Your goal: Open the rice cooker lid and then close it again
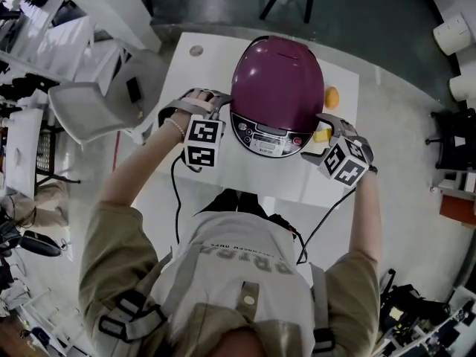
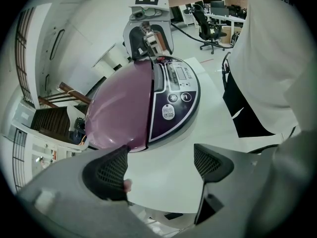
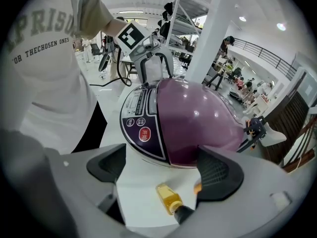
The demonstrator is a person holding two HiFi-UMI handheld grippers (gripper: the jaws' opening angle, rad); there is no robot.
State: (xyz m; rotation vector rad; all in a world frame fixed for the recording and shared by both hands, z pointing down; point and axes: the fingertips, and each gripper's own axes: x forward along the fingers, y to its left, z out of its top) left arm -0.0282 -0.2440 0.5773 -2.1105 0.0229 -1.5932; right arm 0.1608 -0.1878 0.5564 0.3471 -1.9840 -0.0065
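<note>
A purple rice cooker (image 1: 277,88) with a dark control panel (image 1: 266,137) stands on the white table (image 1: 256,181), its lid shut. My left gripper (image 1: 210,103) is at the cooker's left side, open and empty, the cooker (image 2: 126,108) ahead of its jaws. My right gripper (image 1: 326,131) sits at the cooker's right side, open too, with the cooker (image 3: 198,118) just beyond its jaws. Neither gripper holds anything.
A small yellow bottle (image 3: 169,198) lies on the table under the right jaws, seen in the head view as a yellow bottle (image 1: 321,135). An orange ball (image 1: 332,97) rests right of the cooker. A grey chair (image 1: 100,106) stands left of the table.
</note>
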